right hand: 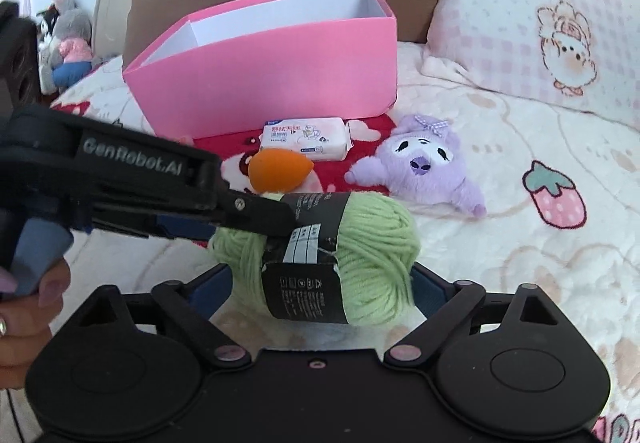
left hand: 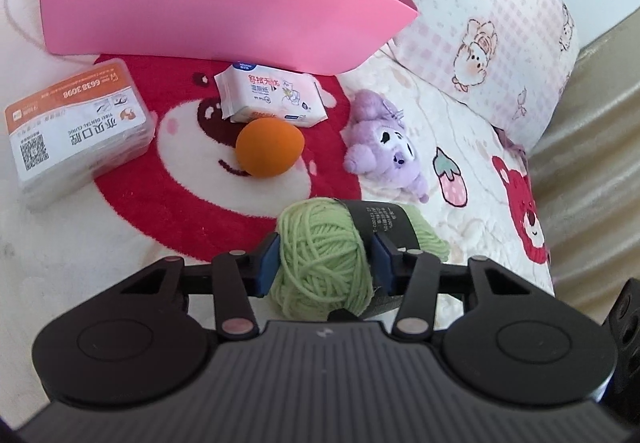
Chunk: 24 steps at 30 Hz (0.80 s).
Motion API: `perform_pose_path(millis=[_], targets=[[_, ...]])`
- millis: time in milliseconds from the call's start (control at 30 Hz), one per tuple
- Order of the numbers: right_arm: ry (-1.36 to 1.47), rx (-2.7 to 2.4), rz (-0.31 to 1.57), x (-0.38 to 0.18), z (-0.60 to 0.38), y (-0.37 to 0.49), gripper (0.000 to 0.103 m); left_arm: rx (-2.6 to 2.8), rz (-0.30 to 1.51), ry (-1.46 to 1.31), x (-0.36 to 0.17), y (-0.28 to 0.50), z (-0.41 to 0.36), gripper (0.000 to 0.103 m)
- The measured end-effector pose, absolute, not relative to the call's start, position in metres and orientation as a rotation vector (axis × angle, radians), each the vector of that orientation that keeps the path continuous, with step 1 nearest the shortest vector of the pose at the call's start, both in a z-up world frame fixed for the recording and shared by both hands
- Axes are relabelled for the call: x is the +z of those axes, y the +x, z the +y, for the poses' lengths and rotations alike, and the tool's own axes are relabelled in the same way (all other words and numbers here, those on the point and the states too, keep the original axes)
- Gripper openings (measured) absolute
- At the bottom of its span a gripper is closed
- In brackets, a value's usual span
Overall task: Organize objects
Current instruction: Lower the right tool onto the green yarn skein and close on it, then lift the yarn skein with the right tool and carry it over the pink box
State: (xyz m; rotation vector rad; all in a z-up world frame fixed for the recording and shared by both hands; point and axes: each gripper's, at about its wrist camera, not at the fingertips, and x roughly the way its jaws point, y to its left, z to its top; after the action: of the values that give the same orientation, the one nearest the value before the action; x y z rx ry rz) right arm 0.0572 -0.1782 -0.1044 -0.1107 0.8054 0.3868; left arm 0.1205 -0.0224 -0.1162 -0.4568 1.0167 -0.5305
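In the left wrist view, low and centre in the frame, we see the left hand-held gripper [left hand: 325, 257] with its two blue pads [left hand: 269, 263] pressed against either side of the green yarn ball [left hand: 320, 259], so it grips the yarn. The yarn carries a black paper band [left hand: 380, 221] around its middle.

In the right wrist view, the right hand-held gripper [right hand: 320, 283] sits at the bottom centre with its jaws spread wide. The yarn ball [right hand: 372, 243] lies between them, but we cannot tell whether the pads touch it. The left hand-held gripper [right hand: 256, 219] reaches in from the left of this frame onto the yarn's left end, and a person's hand [right hand: 28, 307] holds its handle at the lower left edge.

Everything lies on a bed [left hand: 460, 131] with a cartoon-printed blanket. Above the yarn in the left view we see an orange egg-shaped sponge [left hand: 269, 148], just touching a pack of wet wipes [left hand: 272, 95] behind it. A purple plush toy [left hand: 386, 147] lies to the right of the sponge, and a clear plastic box with an orange label [left hand: 78, 131] to the left. An open pink box [left hand: 192, 3] stands across the upper part of the frame, with a pillow [left hand: 492, 15] at the upper right.
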Motion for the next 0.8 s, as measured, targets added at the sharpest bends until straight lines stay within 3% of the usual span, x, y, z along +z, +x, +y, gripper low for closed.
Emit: perform_pose_path(millis=[800], targets=[[-0.207, 0.399, 0.822, -0.107, -0.161, 0.05, 0.078, -0.552, 0.969, -0.34, -0.093, 0.088, -0.031, 0.045]])
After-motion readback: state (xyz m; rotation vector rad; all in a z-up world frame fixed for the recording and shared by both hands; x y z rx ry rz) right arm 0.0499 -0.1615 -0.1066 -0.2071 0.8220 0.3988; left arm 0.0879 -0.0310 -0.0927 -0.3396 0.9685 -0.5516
